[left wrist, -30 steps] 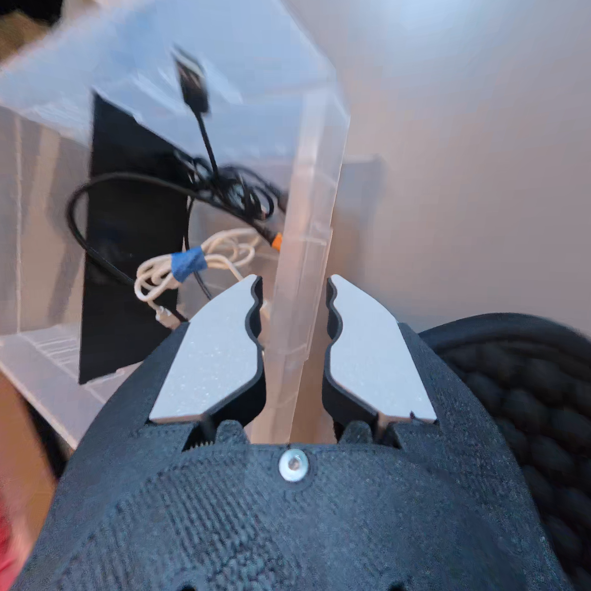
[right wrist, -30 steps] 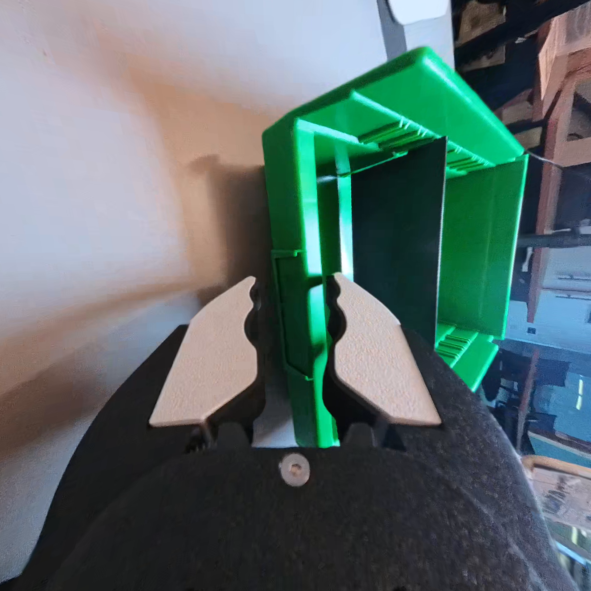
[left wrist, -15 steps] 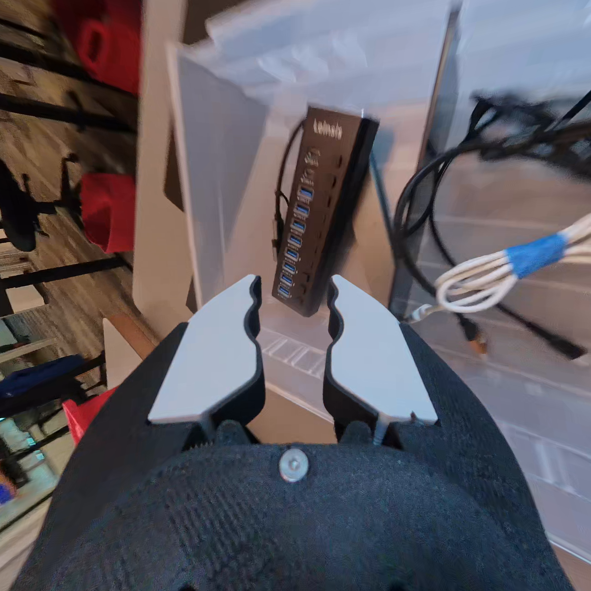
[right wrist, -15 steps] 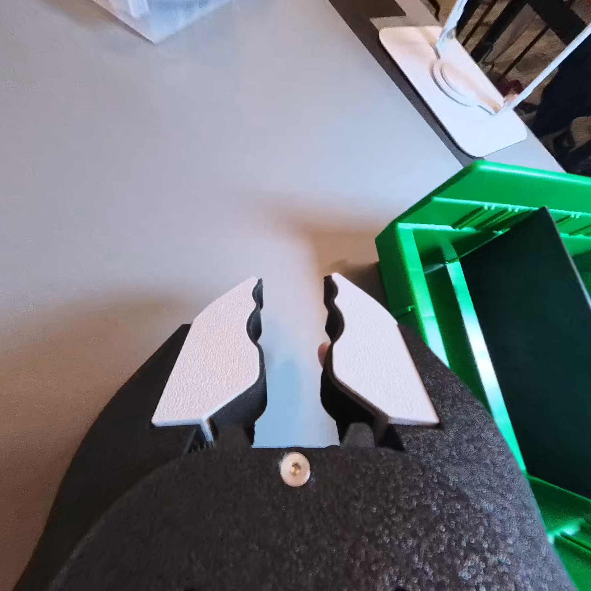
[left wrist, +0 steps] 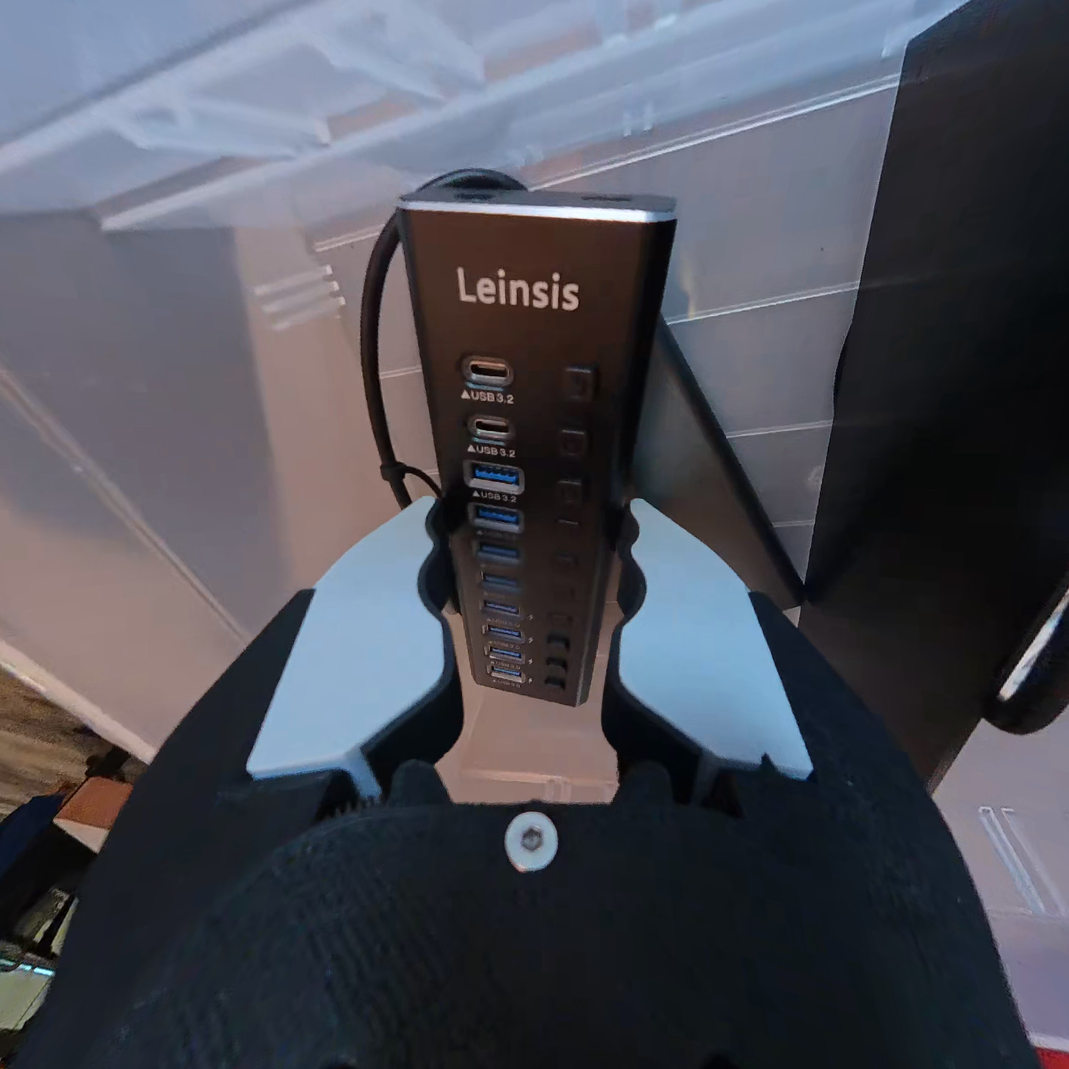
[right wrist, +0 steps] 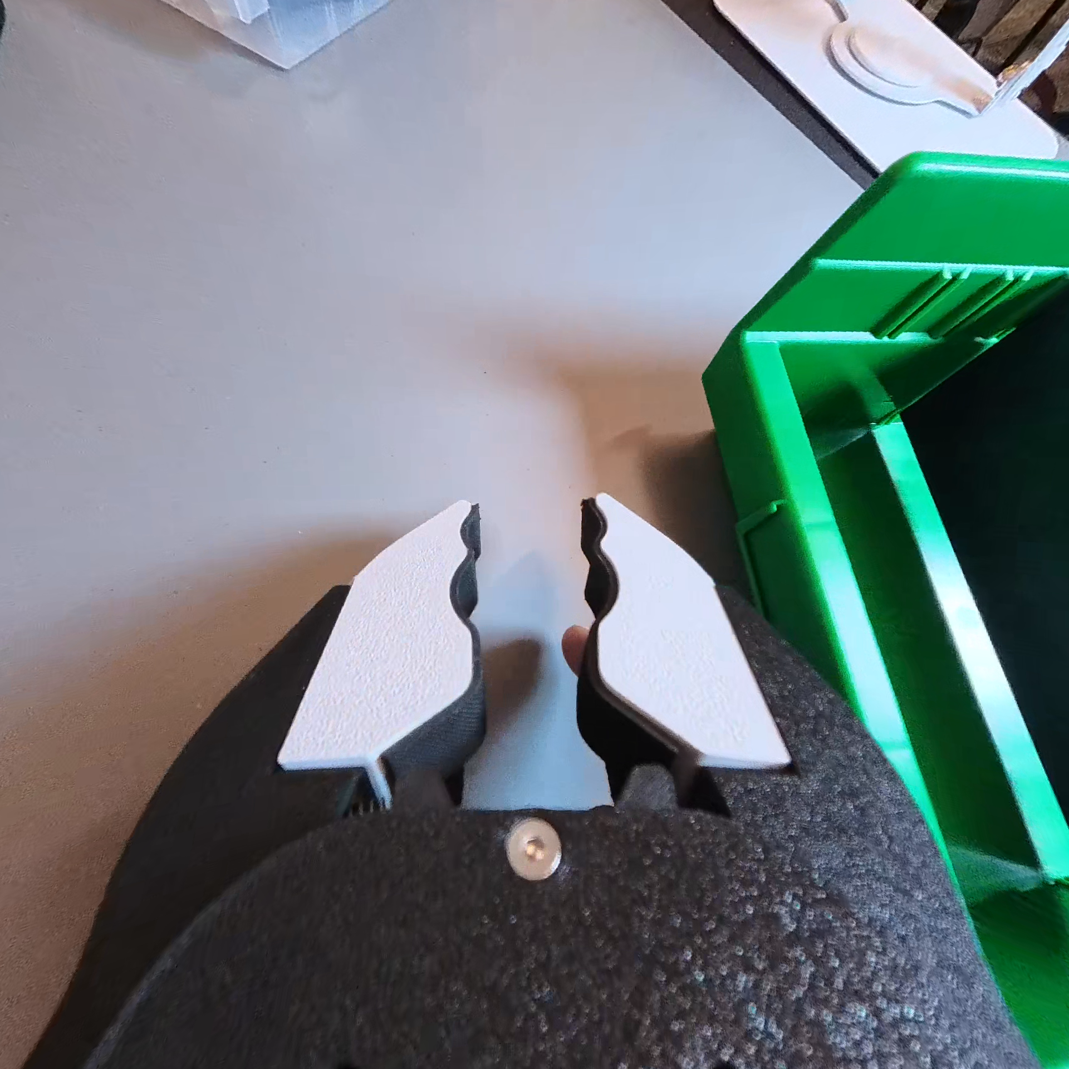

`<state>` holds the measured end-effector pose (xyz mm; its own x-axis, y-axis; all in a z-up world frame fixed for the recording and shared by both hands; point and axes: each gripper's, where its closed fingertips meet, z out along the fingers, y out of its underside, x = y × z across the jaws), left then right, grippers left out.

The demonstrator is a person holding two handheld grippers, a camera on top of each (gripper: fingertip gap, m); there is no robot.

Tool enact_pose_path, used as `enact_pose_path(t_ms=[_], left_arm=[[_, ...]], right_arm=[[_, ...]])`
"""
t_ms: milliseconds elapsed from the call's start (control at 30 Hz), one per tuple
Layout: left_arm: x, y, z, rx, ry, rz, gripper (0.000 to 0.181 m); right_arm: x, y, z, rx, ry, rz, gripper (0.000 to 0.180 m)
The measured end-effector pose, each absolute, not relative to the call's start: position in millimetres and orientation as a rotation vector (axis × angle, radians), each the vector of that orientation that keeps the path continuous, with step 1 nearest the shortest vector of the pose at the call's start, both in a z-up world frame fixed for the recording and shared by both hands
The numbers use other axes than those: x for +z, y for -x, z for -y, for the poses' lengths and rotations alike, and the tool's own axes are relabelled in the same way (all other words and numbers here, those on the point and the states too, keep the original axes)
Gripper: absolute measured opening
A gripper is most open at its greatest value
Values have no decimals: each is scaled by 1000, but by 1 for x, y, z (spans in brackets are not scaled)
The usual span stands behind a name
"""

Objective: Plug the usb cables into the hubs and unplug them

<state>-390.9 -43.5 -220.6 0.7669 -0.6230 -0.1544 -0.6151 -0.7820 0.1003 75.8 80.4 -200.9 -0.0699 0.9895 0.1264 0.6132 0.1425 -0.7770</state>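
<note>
A black USB hub with a column of ports lies in a clear plastic bin. A black cable runs from its far end down its left side. My left gripper straddles the hub's near half, and its pads touch both long sides. None of the ports that show holds a plug. In the right wrist view my right gripper is open and empty, low over the grey table, just left of a green bin.
A black divider panel stands right of the hub in the clear bin. The green bin holds a dark panel. A corner of a clear bin and a white stand base lie at the table's far side. The grippers' ends are close to 50 cm from one another.
My left gripper let go of the clear bin's wall, swung into the bin, opened wider and came around the hub. My right gripper released the green bin's wall and moved left over the table.
</note>
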Motion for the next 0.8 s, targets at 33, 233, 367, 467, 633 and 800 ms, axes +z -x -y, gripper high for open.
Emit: enact_pose_path(t_ms=[33,233,367,467,633,800], left_arm=[[-220,391,43,-269,-2917,1021,57],[-189,386,43,-316,-3113,996,57],[-121,372,35,-524,-3357,1033,57],[-58,331,26,-595,-3628,1080,58],[-2,212,19,-286,-4031,1210,57],[-19,67,24,805,-4153,1343,57]], right_arm=[[-201,-76,-81,724,1538,1765,34],[-192,-76,-78,765,1496,1738,30],[-180,-73,-72,833,1461,1701,30],[-167,-68,-62,899,1409,1661,30],[-140,-53,-33,1014,1310,1587,37],[-110,-33,8,1063,1166,1570,60]])
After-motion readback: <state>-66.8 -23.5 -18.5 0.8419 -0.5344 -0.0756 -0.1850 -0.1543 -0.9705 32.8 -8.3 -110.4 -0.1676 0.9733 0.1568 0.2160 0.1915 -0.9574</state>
